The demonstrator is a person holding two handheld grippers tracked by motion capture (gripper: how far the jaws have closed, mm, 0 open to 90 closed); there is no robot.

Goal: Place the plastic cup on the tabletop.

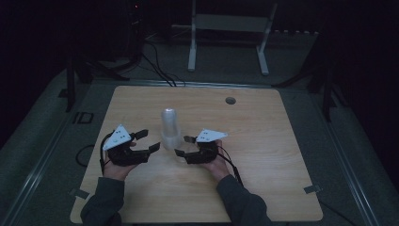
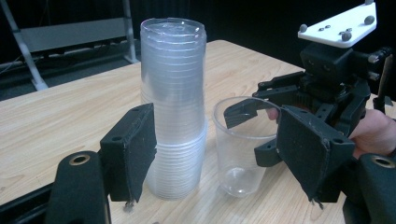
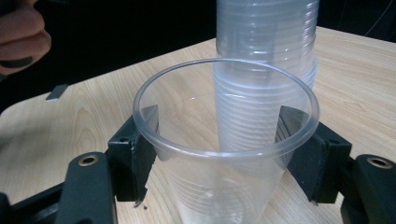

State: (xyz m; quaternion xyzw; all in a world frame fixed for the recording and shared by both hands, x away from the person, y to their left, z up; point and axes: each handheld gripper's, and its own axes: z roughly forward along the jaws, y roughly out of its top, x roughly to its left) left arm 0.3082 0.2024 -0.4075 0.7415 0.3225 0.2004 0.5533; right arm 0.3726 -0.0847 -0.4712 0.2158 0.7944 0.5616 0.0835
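The room is dim, so from above the single cup (image 1: 181, 153) by the right hand-held gripper (image 1: 185, 146) is nearly lost against the bench (image 1: 263, 155). Up close, that cup (image 3: 224, 154) stands upright on the bench between the right hand-held gripper's jaws; whether the pads press on its walls I cannot tell. The left hand-held gripper (image 1: 151, 140) has its jaws apart and holds nothing. Just past its left pad stands the stack (image 2: 173, 107) of clear cups, upright, close beside the single cup (image 2: 240, 147). The back of the room is black.
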